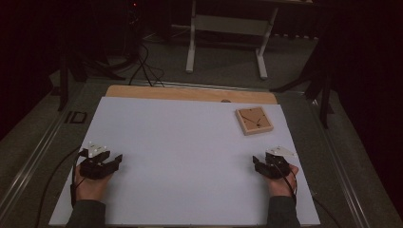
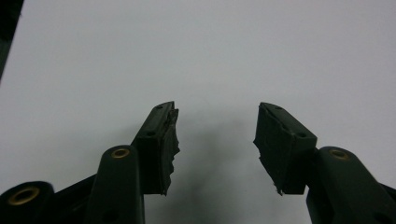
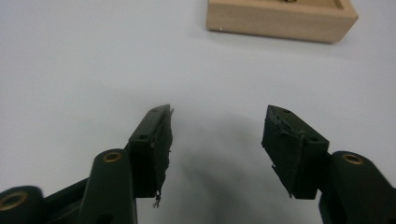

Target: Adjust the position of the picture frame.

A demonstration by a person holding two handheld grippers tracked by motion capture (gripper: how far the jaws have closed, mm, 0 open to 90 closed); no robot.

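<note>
No legible writing on any item. One wooden tray (image 1: 254, 120) lies on the white board (image 1: 180, 156) at its far right, ahead of the right gripper (image 1: 257, 163) and apart from it. Two grippers counted; left gripper (image 1: 115, 160) at near left. Both jaw pairs stand wide, holding nothing.

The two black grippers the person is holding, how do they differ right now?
The right gripper sits near the wooden box, which lies just ahead of it in the right gripper view; the left gripper faces bare white tabletop. The left gripper rests at the table's left side, the right gripper at its right. Shared: both have open, empty jaws with worn black pads, and each is held in one hand.
</note>
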